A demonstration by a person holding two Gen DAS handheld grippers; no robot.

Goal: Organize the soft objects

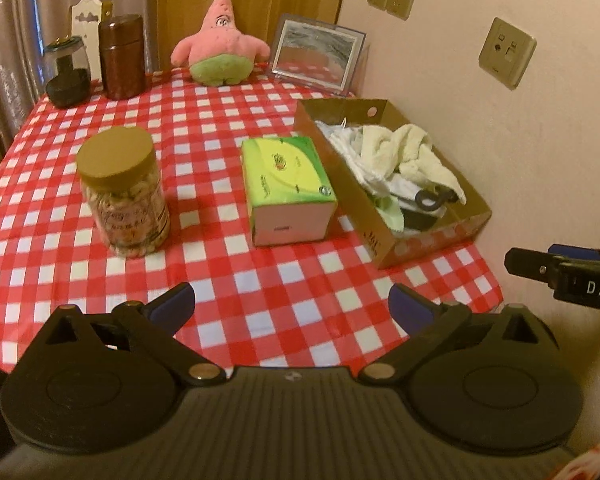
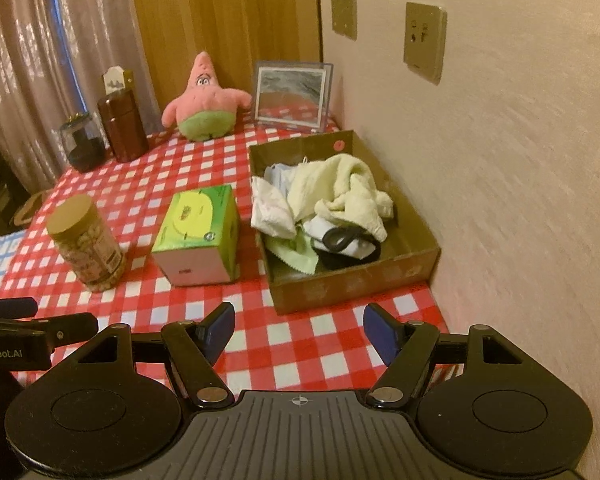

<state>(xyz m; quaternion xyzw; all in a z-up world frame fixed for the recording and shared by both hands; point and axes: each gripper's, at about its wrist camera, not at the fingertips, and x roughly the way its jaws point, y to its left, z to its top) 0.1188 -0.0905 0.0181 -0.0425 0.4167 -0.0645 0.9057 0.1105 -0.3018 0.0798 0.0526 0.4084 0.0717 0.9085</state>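
On the checked tabletop, from left to right: one dark glass jar, one brown canister, one lidded jar of snacks, one pink star plush at the far edge, one green tissue box, one framed picture, and one cardboard box holding a heap of cloths. Left gripper and right gripper: fingers spread apart, gripping nothing, above the near edge.

- My left gripper is matte black, with blue finger pads and round housings on either side.
- Brass-coloured pivot screws sit near its ribbed grey centre plate.
- My right gripper matches it, with white lettering on its side.
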